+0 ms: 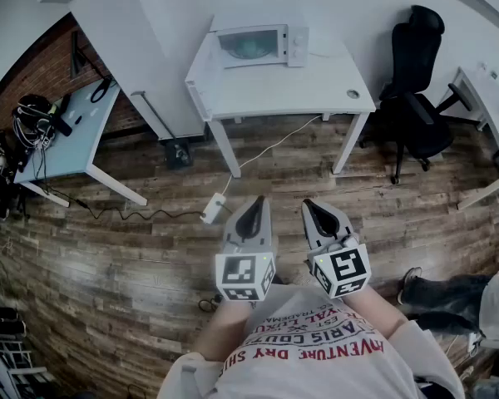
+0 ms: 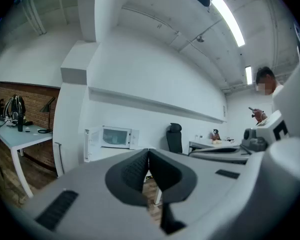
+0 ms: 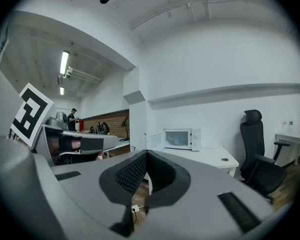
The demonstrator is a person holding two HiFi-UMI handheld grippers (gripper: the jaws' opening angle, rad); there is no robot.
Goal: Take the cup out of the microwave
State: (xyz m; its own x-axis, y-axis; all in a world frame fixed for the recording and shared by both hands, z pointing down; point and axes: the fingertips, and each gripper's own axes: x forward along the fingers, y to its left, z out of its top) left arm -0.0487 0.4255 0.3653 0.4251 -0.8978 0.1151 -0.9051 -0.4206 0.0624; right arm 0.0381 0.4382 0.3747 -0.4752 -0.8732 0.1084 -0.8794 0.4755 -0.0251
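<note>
A white microwave (image 1: 256,45) stands at the back of a white table (image 1: 316,81), far ahead of me across the wood floor. Something pale shows dimly behind its window; I cannot make out a cup. The same microwave (image 2: 115,136) is small in the left gripper view, and the right gripper view also shows the microwave (image 3: 180,139). My left gripper (image 1: 251,209) and right gripper (image 1: 314,209) are held side by side close to my body, both pointing toward the table. Each has its jaws pressed together with nothing between them, as seen at the left gripper (image 2: 148,151) and the right gripper (image 3: 146,154).
A black office chair (image 1: 416,73) stands right of the table. A cluttered pale desk (image 1: 66,131) is at the left, another desk (image 1: 491,115) at the far right. A power strip (image 1: 212,209) with cables lies on the floor. Someone's legs (image 1: 449,298) are at the right.
</note>
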